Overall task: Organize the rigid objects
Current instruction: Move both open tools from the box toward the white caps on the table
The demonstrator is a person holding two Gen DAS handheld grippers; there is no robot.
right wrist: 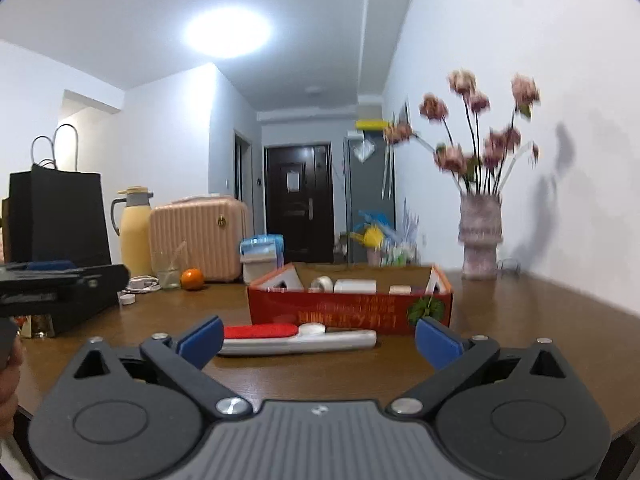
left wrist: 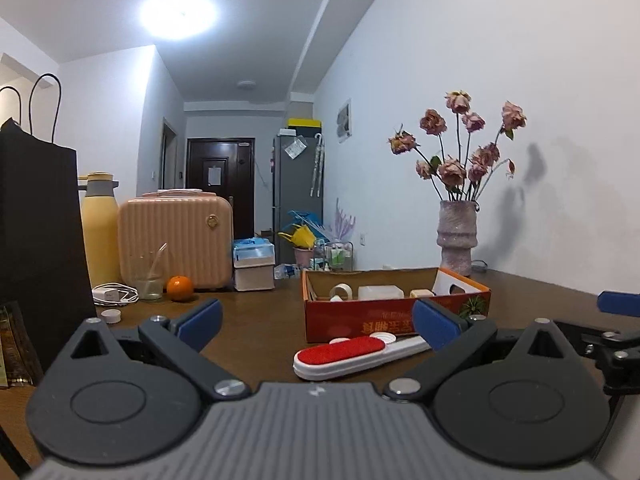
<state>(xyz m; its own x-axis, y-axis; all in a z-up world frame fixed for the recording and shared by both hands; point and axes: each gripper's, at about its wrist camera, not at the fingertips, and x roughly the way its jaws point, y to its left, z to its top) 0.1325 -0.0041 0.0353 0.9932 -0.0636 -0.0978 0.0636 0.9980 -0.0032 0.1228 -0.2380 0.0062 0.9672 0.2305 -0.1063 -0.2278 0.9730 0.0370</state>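
In the left wrist view, our left gripper (left wrist: 318,322) spreads its blue-padded fingers wide, empty. At lower centre the white lint brush with a red pad (left wrist: 352,356) lies on the brown wooden table (left wrist: 260,320), before the orange cardboard box (left wrist: 384,318). Our right gripper (right wrist: 318,338) gapes wide, holding nothing.

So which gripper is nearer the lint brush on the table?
Left, apparently. The lint brush lies between the open fingers of the left gripper; the right gripper is further back, brush beyond its tips, to the left.

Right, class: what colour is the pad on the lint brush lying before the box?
Red, on a white body; clearest in the left wrist view.
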